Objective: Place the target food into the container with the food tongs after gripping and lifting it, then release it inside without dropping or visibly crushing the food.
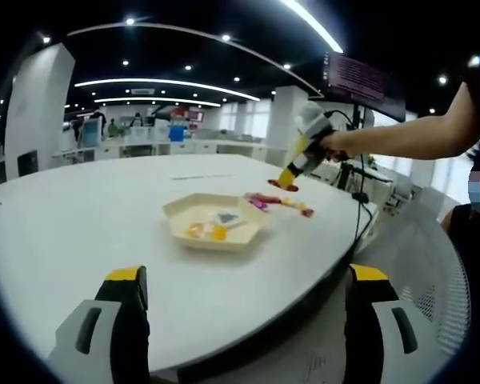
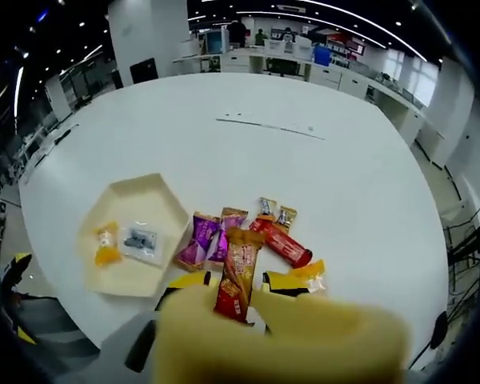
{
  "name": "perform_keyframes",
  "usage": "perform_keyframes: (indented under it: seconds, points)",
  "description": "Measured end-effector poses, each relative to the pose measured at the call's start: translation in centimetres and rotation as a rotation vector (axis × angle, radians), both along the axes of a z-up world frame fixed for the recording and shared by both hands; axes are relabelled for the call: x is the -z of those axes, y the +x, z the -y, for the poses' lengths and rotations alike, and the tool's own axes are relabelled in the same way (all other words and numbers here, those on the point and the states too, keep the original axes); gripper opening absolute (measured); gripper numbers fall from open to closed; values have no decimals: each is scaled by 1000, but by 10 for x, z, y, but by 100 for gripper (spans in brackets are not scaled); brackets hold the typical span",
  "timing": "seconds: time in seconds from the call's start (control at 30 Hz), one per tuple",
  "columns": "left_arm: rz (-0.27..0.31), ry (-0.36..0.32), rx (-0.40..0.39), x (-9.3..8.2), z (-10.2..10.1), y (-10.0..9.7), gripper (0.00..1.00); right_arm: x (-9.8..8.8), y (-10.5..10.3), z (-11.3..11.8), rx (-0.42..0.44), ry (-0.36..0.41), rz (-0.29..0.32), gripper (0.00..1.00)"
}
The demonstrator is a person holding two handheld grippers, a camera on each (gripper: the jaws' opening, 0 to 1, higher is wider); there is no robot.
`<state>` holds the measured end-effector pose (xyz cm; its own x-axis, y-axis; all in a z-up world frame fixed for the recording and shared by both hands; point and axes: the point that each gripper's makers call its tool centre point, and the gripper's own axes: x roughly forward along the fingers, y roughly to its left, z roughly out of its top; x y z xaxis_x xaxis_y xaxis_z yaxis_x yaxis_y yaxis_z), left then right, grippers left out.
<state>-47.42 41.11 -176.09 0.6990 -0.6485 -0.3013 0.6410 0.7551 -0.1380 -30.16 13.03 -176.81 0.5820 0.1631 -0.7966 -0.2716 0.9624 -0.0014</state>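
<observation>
One hexagonal cream tray (image 2: 116, 276) on the white round tabletop (image 2: 304, 176), near the edge closest to the person; matte, shallow walls; inside it: two small orange-yellow wrapped pieces (image 2: 106, 244) and one clear packet with a dark print (image 2: 140, 238). Just beside the tray lies a loose cluster of glossy wrapped snacks (image 2: 248, 232): one purple, one red bar, roughly three smaller ones, exact count unclear. Right claw (image 2: 237, 280): jaws narrowed onto one brown-red snack packet (image 2: 238, 276), held upright above the tabletop over the cluster, outside the tray; a blurred yellow tong part (image 2: 288, 340) sits in the foreground. In the left gripper view the right claw (image 1: 288, 182) hovers above the snacks (image 1: 278, 202), beyond the tray (image 1: 216, 232). Left claw (image 1: 244, 296): jaws wide apart, holding nothing, over the tabletop's near edge (image 1: 88, 240).
</observation>
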Motion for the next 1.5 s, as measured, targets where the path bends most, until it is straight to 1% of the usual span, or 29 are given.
perform_keyframes:
  seconds: [0.07,0.17,0.23,0.3,0.4,0.43,0.53,0.63,0.8,0.87,1.0,1.27,1.5]
  points:
    - [-6,0,-6,1,-1,0,97,-2,1,-5,-6,1,4,24]
    - [0,-2,-8,0,-2,1,99,-5,4,-16,-18,6,7,25]
    - [-4,-3,-10,1,-2,1,98,-4,6,-24,-27,8,-1,25]
    - [-15,-18,-8,0,-1,0,97,-5,7,-32,-40,5,-1,25]
    - [-15,-12,-7,1,-1,0,99,-9,10,-47,-67,8,1,25]
    - [-15,-16,-6,0,0,0,99,-11,11,-48,-66,10,2,25]
    - [-22,-13,-6,1,0,-1,98,-19,15,-64,-91,23,14,25]
    - [-41,-10,-6,4,0,-1,95,-24,17,-79,-118,28,19,25]
    - [-18,-6,-17,2,-2,1,99,-29,20,-107,-162,36,25,25]
    - [-26,-4,-17,3,-2,0,99,-29,19,-118,-181,43,14,25]
    - [-26,-3,-16,4,-3,0,99,-30,19,-137,-217,50,13,25]
    - [-20,-8,-26,3,-5,1,99,-22,19,-157,-256,51,1,25]
    - [-16,-7,-23,2,-5,1,99,-25,18,-171,-287,63,2,25]
